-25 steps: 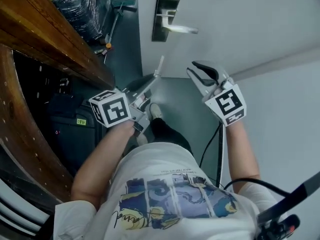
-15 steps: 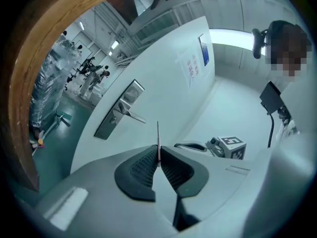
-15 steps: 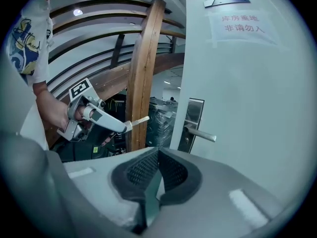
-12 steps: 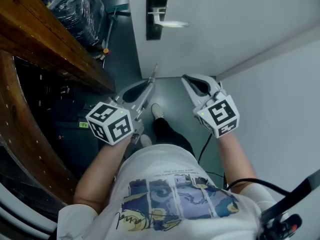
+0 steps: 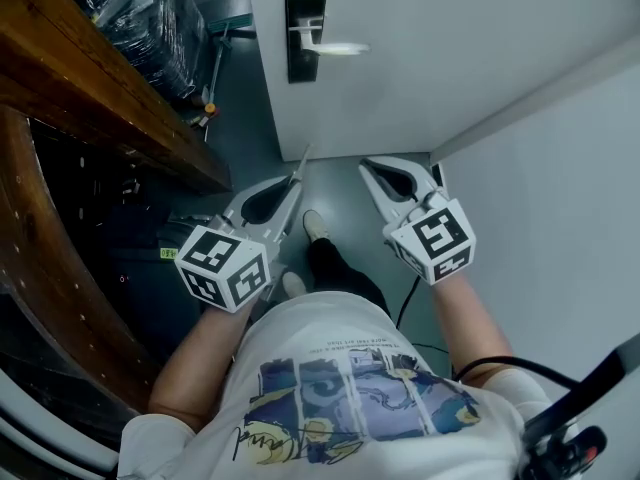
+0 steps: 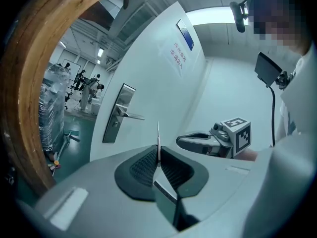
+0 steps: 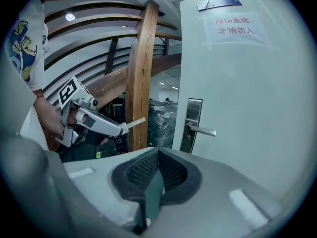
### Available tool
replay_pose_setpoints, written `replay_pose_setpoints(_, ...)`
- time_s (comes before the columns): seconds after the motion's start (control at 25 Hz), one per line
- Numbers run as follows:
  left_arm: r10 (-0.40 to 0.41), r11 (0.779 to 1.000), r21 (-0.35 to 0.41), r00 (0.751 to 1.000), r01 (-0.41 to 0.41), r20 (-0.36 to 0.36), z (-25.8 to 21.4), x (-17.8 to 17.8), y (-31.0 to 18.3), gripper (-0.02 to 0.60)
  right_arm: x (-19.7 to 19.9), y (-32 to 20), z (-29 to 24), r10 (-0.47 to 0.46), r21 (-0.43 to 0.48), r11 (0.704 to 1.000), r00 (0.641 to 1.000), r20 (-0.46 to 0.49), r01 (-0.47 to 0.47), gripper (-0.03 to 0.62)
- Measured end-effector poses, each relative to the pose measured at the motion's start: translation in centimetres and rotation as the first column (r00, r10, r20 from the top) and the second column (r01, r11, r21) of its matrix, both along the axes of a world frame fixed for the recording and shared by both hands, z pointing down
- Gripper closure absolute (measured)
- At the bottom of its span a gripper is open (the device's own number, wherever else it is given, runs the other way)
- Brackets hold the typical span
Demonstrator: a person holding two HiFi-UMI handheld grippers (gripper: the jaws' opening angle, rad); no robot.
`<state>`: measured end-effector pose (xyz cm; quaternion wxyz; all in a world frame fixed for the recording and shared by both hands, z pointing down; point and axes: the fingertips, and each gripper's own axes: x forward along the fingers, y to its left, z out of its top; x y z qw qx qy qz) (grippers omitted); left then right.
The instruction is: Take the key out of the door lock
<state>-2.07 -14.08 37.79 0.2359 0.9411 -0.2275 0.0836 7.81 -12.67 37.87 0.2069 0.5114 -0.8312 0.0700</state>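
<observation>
One risk: the thin strip [image 6: 158, 138], pinched only at its end by my left gripper [image 5: 290, 183], twists free; my right gripper [image 5: 372, 171] is closed, empty.

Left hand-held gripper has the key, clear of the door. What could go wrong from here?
The key is pinched only by its end in the left hand-held gripper, most of it sticking out; it could slip or twist loose. That free end could strike the door or lever handle if swung. The right hand-held gripper is shut and empty, so no ready backup.
</observation>
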Motion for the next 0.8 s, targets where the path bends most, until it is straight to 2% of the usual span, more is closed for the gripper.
replay_pose_setpoints(0.8,0.013,1.0,0.002,0.999,-0.013,0.037,0.24,-0.77,0.89,0.554,-0.83,0.89,0.47,-0.003,-0.013,1.0,1.0,0.002,0.003,0.591)
